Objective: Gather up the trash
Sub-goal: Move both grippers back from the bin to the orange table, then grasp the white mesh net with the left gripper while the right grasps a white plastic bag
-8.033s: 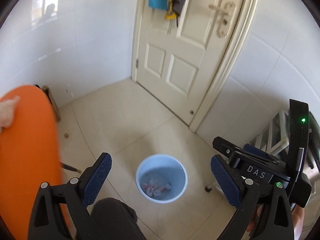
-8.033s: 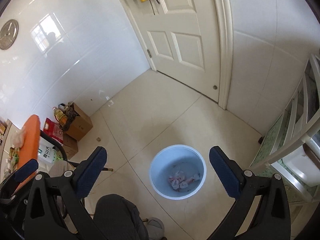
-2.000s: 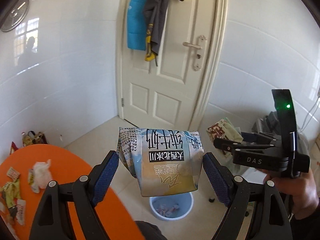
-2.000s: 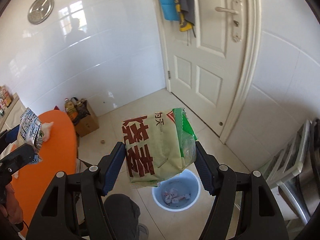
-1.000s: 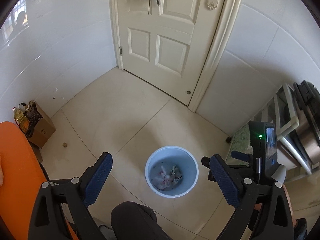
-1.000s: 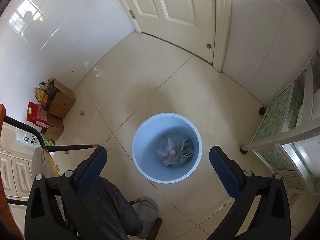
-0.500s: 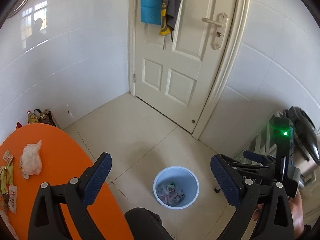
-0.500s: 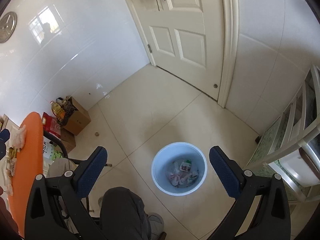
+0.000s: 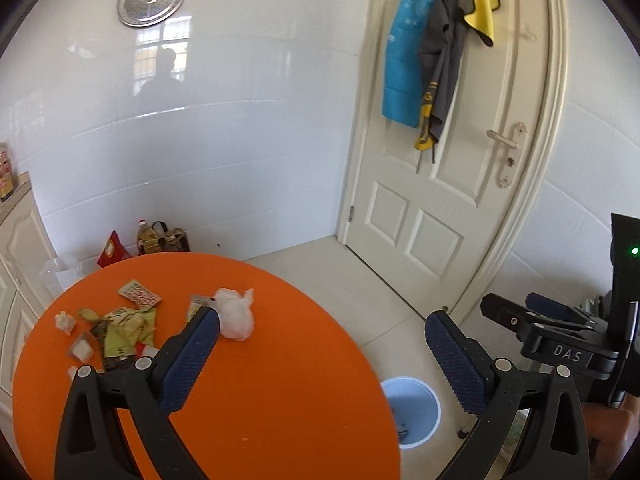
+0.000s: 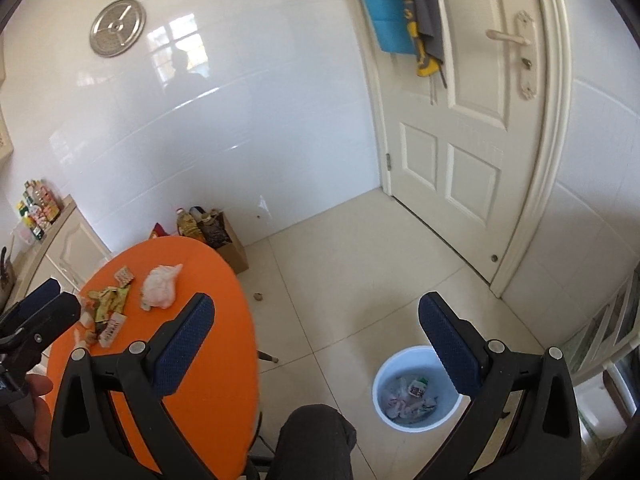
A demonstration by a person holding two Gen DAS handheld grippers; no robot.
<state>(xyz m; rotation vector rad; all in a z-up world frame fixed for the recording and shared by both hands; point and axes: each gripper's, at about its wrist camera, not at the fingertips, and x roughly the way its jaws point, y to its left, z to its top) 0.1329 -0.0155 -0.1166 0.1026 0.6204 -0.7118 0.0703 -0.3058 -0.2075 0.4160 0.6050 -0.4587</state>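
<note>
1. The left gripper (image 9: 320, 344) is held wide open and empty above the orange desk (image 9: 280, 392).
2. The right gripper (image 10: 316, 328) is likewise spread wide, with nothing gripped.
3. Wrappers (image 9: 124, 324) and a crumpled tissue (image 9: 237, 314) are seen lying on the desk.
4. The trash bin (image 10: 416, 390) is seen on the floor beside the desk, with trash inside.

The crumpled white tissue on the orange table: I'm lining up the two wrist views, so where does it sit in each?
Left wrist: crumpled white tissue left of centre, just beyond the left gripper's left fingertip.
Right wrist: tissue in the left part, mid-height, on the orange table.
Shared landmark: blue trash bin on the floor.
</note>
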